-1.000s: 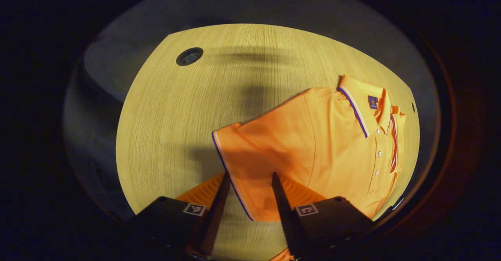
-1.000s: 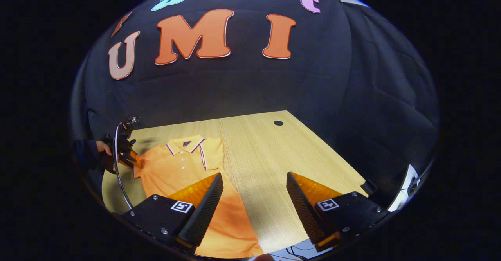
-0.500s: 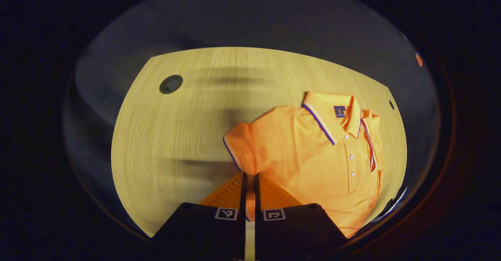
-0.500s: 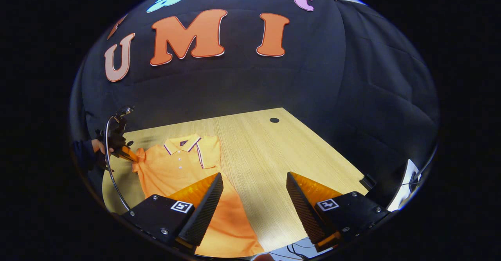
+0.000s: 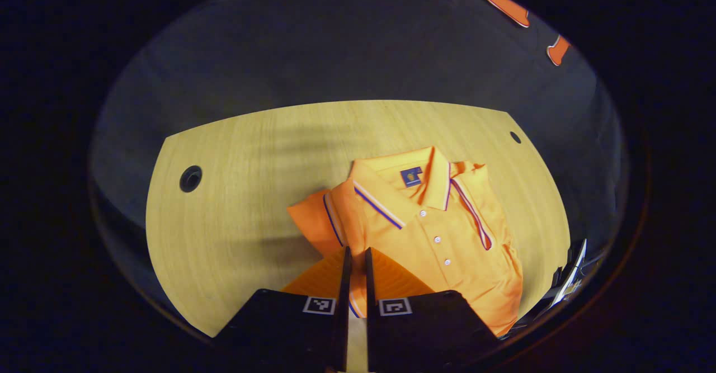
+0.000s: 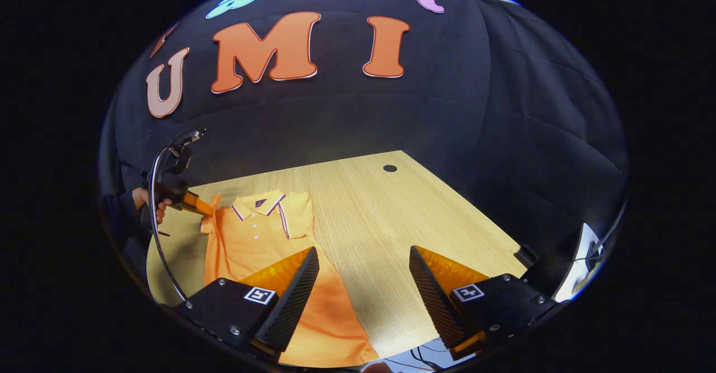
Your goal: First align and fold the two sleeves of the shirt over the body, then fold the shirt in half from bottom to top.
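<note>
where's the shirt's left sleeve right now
In the left gripper view, the sleeve is pinched in the left gripper, lifted toward the collar of the shirt on the table.

An orange short-sleeved polo shirt [image 5: 447, 233] with a buttoned placket lies face up on the pale wood-grain table [image 5: 235, 216], its collar toward the far edge and its hem toward the near edge. The collar [image 5: 403, 194] is trimmed with thin blue and white stripes and carries a small dark blue label inside the neck. Three white buttons run down the placket. One sleeve [image 6: 305, 213] is already folded flat over the chest beside the placket. The other sleeve [image 5: 321, 227], edged with the same blue and white piping, is lifted off the table and bunched at the shoulder, its cuff pinched between the fingers of the left gripper [image 5: 354, 272].
</note>
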`<action>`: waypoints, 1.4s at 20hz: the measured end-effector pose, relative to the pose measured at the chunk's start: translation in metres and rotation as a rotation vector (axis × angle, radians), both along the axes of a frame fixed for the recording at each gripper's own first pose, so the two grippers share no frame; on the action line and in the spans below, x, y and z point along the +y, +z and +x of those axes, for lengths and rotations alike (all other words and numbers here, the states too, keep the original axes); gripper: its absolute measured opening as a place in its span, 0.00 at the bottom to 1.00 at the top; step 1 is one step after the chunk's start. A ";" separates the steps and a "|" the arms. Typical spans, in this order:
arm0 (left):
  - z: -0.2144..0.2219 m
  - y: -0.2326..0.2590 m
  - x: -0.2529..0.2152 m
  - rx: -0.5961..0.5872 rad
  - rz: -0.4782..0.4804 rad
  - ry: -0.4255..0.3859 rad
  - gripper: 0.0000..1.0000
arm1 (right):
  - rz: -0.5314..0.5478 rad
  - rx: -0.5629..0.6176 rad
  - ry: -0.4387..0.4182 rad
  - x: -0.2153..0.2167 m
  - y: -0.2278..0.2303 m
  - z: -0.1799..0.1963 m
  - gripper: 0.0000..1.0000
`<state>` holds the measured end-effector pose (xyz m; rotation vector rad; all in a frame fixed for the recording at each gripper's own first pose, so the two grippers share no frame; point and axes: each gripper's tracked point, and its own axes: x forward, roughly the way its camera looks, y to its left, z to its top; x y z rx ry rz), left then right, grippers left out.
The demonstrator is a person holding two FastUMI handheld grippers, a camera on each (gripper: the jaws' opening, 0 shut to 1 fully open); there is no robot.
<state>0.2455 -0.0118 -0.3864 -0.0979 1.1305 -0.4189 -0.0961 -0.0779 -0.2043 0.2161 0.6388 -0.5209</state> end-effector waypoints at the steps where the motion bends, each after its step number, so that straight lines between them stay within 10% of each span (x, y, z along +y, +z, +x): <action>1: -0.001 0.005 -0.012 0.002 -0.031 -0.018 0.19 | 0.004 -0.002 -0.004 0.000 0.000 -0.003 0.99; 7: -0.016 0.025 -0.036 -0.043 -0.133 -0.071 0.84 | -0.008 -0.011 -0.022 -0.001 0.002 -0.008 0.99; 9: -0.020 0.034 -0.030 -0.099 -0.108 -0.080 0.92 | -0.022 -0.018 -0.018 0.001 0.004 -0.005 0.99; 28: -0.171 0.270 0.046 -0.818 -0.003 0.336 0.98 | -0.192 -0.366 0.389 0.013 0.078 0.039 1.00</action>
